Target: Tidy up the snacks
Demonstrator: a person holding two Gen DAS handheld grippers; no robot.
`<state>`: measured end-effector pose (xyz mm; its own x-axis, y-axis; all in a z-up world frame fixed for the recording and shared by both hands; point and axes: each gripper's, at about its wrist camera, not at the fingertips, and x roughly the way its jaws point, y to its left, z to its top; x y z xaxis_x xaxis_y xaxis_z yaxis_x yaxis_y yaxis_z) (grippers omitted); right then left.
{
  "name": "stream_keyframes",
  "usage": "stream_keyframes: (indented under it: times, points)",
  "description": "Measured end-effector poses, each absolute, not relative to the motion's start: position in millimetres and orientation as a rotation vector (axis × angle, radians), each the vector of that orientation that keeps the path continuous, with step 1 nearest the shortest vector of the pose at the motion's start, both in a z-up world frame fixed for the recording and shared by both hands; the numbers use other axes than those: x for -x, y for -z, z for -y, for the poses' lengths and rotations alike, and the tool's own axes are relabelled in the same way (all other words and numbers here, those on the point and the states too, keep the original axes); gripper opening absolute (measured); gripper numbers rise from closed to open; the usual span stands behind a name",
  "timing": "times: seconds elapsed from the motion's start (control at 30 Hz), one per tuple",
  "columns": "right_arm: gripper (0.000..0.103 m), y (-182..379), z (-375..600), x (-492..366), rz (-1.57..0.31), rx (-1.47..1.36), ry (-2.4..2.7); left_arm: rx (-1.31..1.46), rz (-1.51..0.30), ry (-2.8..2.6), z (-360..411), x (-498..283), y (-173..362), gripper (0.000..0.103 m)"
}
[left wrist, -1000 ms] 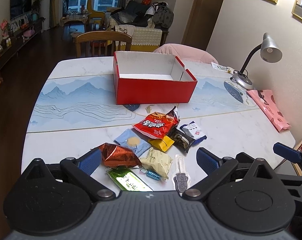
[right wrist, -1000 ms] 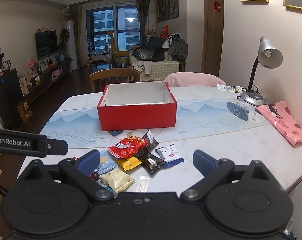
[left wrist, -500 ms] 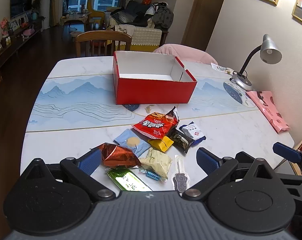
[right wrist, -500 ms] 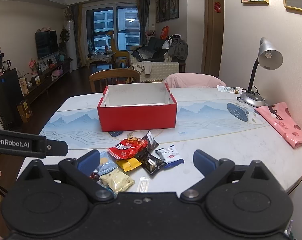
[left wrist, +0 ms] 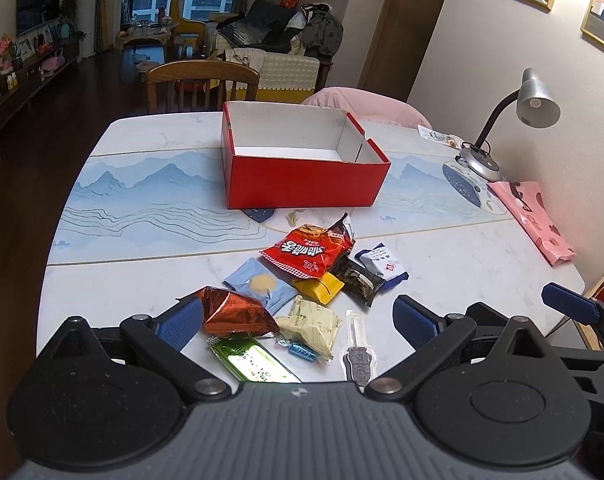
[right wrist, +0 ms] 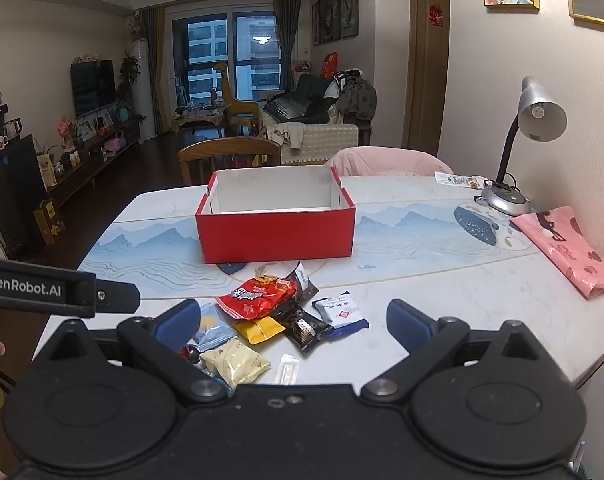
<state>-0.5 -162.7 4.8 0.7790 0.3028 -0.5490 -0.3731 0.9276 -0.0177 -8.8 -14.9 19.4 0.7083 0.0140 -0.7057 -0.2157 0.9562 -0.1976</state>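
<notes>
White "GenRobot.AI" on left hand-held gripper.

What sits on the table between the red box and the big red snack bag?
Nothing: in the left wrist view, only bare table separates the red box from the red snack bag.

left claw spread wide, right claw likewise

A white marble table carries a red box, scattered snack packets, a desk lamp.
</notes>
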Motion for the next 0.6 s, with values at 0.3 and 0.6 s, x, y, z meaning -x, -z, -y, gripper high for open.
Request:
stream_keyframes:
  times: [0.3,0.6]
  points:
    - [0.099,-7.0,158.5,-2.3,-0.564,0.136,-0.368,0.279,-0.767,-0.120,13.6,8.2,-21.2,0.102]
    - [0.099,-6.8,155.4,-6.6,-0.564,0.143,-0.373,0.272,-0.759,-0.130,9.6,3.6,-20.5,0.102]
